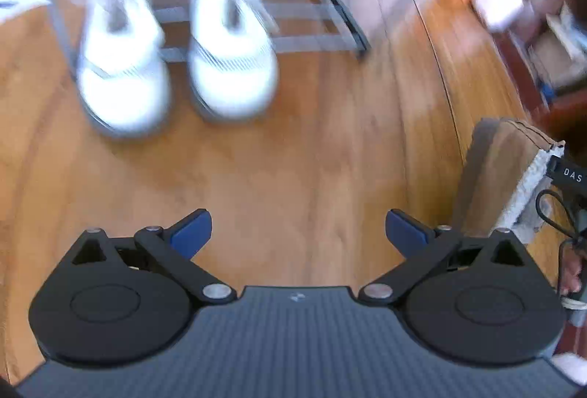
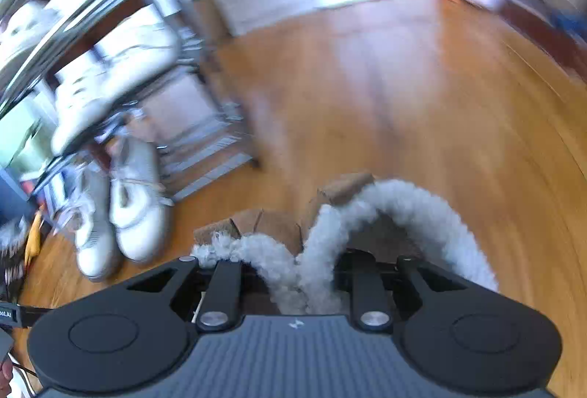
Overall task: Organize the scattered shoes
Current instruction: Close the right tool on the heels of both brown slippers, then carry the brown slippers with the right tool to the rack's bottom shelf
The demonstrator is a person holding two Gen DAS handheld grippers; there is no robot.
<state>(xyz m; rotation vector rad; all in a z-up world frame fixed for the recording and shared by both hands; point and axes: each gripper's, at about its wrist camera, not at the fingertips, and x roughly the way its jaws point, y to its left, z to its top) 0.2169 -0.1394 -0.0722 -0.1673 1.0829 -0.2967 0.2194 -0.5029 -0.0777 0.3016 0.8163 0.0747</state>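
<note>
Two white sneakers (image 1: 176,49) stand side by side on the wooden floor, toes toward me, in front of the low metal shoe rack (image 1: 315,16). My left gripper (image 1: 298,233) hovers over bare floor below them, blue pads wide apart and nothing between them. A pair of brown fleece-lined slippers (image 2: 330,218) hangs from my right gripper (image 2: 304,284), whose jaws are closed on the fluffy grey lining. The same slippers (image 1: 502,170) show at the right edge of the left wrist view. The white sneakers (image 2: 121,211) also lie left of the right gripper.
The metal shoe rack (image 2: 121,42) at left holds more white shoes on its shelves. Dark red furniture (image 1: 528,68) with boxes stands at the right. Dark and yellow items (image 2: 25,244) lie at the far left. Wooden floor (image 2: 422,97) stretches ahead.
</note>
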